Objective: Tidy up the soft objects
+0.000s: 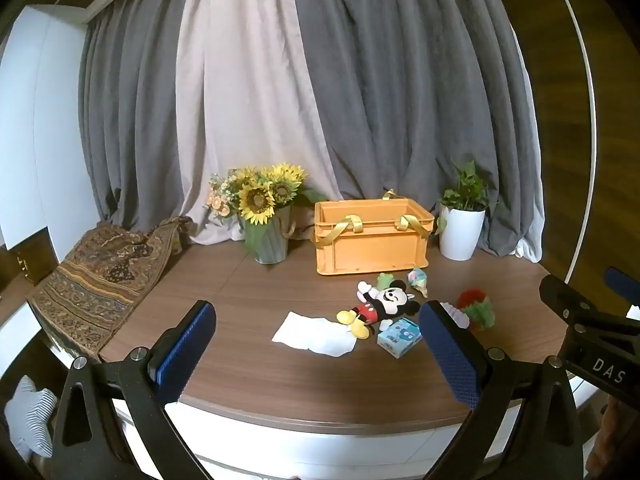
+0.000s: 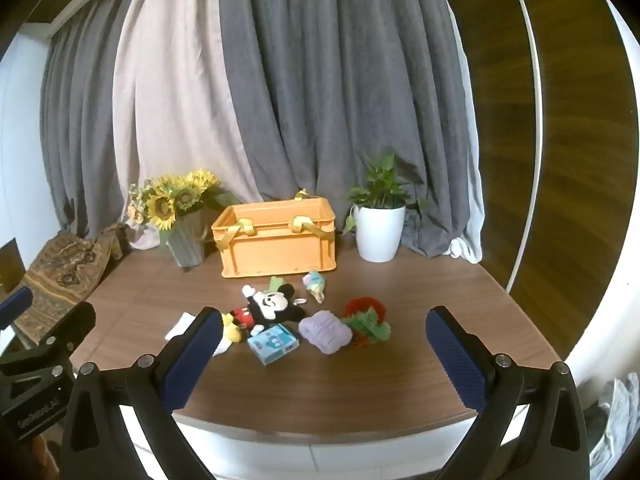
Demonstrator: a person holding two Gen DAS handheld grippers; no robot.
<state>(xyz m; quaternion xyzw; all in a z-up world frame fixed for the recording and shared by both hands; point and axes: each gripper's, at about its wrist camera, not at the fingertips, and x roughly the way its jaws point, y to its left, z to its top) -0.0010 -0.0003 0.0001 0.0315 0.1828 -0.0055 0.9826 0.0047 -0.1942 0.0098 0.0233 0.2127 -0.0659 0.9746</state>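
Left hand-held gripper (image 1: 316,344) wide, empty; right hand-held gripper (image 2: 324,350) wide, empty. Ahead of both on tabletop (image 2: 420,292), left to right: one cloth (image 1: 314,333), one Mickey (image 2: 266,304), one blue box (image 2: 273,343), one purple plush (image 2: 325,331), one red-green pompom (image 2: 367,320). One crate (image 2: 276,240) beyond.

Toys, crate (image 2: 276,240) on wooden table (image 2: 400,360)

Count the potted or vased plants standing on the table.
2: a sunflower bouquet in a grey vase left of the orange crate, and a green plant in a white pot right of it.
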